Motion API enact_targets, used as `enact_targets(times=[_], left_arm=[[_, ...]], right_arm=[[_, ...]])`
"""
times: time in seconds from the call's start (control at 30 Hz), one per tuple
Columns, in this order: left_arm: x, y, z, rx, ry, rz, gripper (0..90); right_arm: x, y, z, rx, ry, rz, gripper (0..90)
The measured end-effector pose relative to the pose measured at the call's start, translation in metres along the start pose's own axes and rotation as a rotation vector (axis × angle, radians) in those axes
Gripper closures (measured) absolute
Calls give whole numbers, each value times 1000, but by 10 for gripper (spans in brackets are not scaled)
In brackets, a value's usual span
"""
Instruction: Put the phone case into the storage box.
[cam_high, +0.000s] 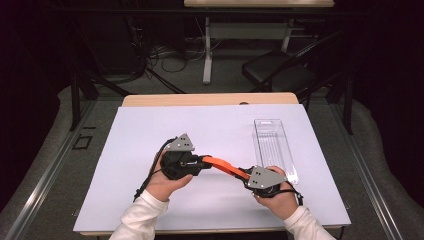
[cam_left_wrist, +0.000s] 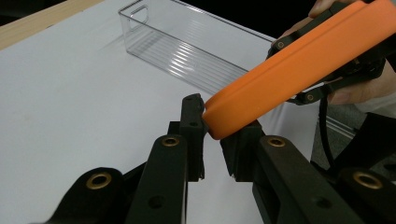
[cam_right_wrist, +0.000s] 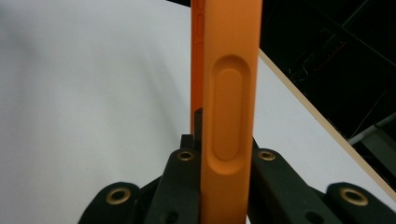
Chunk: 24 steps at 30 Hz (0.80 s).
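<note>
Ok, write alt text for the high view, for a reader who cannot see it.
Two hand-held grippers, the left gripper and the right gripper, hold an orange bar between them above a white sheet on a table. A clear plastic tray lies on the sheet beyond the right gripper. White-sleeved forearms enter from the bottom edge; a dark chair stands behind the table.

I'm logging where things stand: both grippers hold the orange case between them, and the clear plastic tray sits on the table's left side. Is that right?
Not quite. The clear plastic tray sits on the right side of the table, beyond the right gripper, as the high view shows. The rest holds: the right gripper and the left gripper each have an end of the orange case.
</note>
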<state>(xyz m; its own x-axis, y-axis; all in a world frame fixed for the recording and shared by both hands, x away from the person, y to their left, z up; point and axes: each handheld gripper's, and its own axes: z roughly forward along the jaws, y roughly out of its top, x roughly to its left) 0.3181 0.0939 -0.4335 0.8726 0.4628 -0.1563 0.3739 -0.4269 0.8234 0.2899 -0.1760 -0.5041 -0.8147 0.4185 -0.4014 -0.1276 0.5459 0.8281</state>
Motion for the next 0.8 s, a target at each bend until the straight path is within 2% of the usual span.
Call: enact_targets(times=[0.8], left_arm=[[1,-2,2,-11,0,-9,810]], right_arm=[[1,1,1,-4,-2,3,818]])
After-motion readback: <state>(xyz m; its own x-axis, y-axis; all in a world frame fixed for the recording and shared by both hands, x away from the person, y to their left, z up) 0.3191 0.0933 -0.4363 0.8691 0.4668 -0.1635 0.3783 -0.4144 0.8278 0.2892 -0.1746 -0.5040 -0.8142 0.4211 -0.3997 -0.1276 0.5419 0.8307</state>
